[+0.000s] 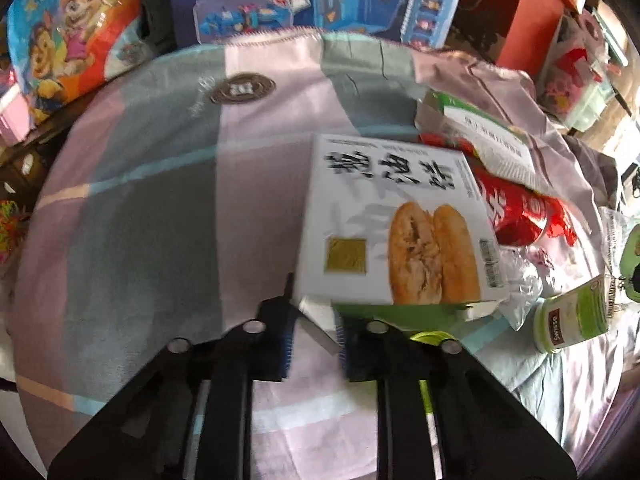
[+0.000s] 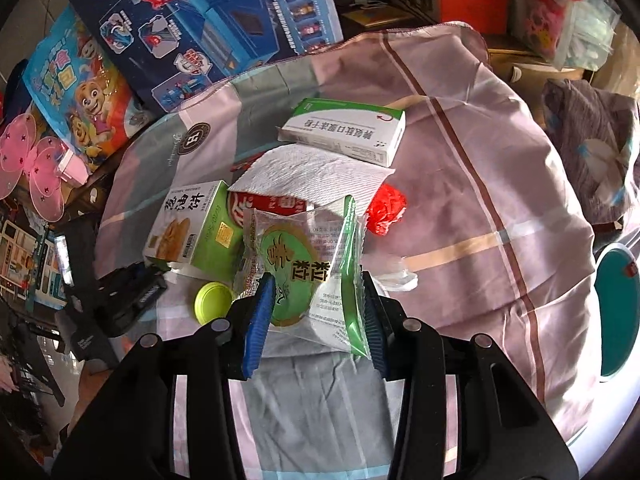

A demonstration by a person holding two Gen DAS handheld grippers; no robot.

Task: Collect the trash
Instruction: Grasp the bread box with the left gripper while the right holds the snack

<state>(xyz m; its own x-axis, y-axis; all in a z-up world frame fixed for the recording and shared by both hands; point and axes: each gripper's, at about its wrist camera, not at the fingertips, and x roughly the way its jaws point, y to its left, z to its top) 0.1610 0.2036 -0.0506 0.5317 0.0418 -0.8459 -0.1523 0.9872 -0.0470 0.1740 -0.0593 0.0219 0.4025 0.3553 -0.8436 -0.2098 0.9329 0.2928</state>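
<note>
My left gripper [image 1: 316,336] has its blue pads around a white flap at the near corner of a white and green flatbread box [image 1: 392,220]. The box lies on the plaid cloth [image 1: 160,220]. In the right wrist view that gripper [image 2: 132,288] sits at the same box [image 2: 192,228]. My right gripper [image 2: 316,312] is shut on a clear snack packet with a green label [image 2: 304,264], held above the pile. Behind lie a red can [image 2: 276,204], a paper towel [image 2: 312,180], a green and white medicine box [image 2: 344,132] and a red crumpled wrapper [image 2: 386,208].
A yellow-green lid [image 2: 212,302] and a white bottle with a green label [image 1: 572,316] lie near the box, beside crumpled clear plastic [image 1: 520,280]. Toy boxes [image 2: 200,20] crowd the far edge. A round white and teal object [image 2: 616,308] stands at the right.
</note>
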